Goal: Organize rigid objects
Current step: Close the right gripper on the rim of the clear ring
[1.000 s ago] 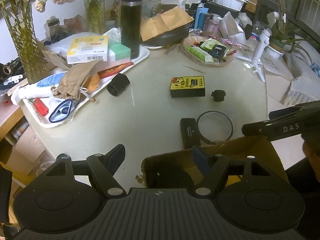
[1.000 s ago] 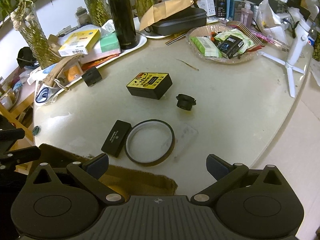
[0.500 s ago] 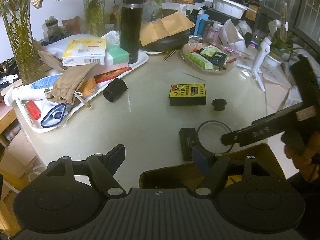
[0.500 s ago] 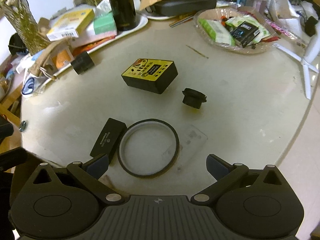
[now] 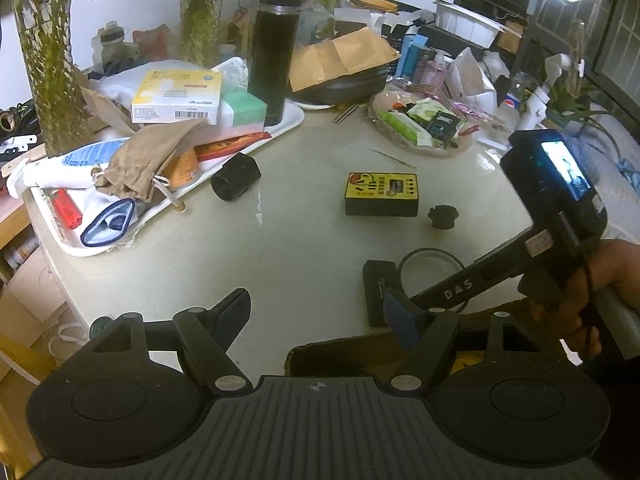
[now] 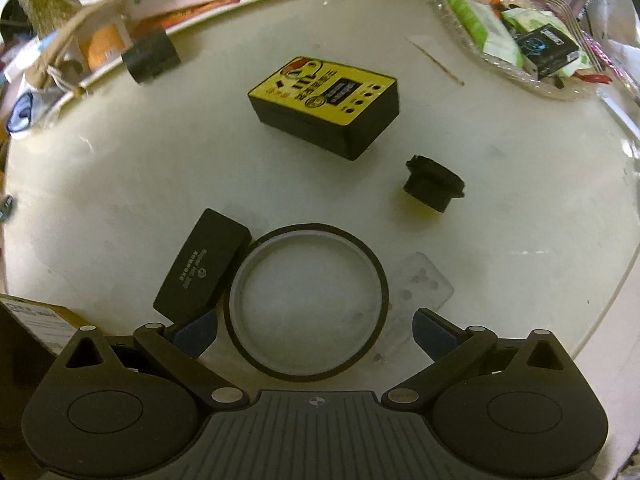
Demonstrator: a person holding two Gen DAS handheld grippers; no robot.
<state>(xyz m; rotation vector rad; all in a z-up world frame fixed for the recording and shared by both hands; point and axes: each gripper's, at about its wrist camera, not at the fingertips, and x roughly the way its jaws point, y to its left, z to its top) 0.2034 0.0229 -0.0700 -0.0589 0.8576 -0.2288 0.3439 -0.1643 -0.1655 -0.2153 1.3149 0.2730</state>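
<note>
A dark tape ring [image 6: 310, 227] lies flat on the round table [image 6: 120, 200], touching a flat black case [image 6: 202, 276] on its left. My right gripper [image 6: 316, 332] is open and points steeply down, a pad on either side of the ring's near half, neither pressing on it. Farther off lie a yellow-topped black box [image 6: 326, 100], a small black cap [image 6: 434, 184] and a black cylinder [image 6: 150, 56]. My left gripper [image 5: 316, 312] is open and empty over the table's near edge, above a cardboard box [image 5: 348, 354]. A hand holds the right gripper's body [image 5: 552, 208] there.
A clear plastic piece [image 6: 420, 284] lies just right of the ring. A cluttered white tray [image 5: 288, 128] with a black flask [image 5: 274, 52] fills the back left. A glass dish of packets [image 5: 424, 128] sits at the back right, with vases behind.
My right gripper has come down and forward over the ring, which now sits between its fingers. In the left wrist view the right gripper has swung further into sight. The left gripper has hardly moved.
</note>
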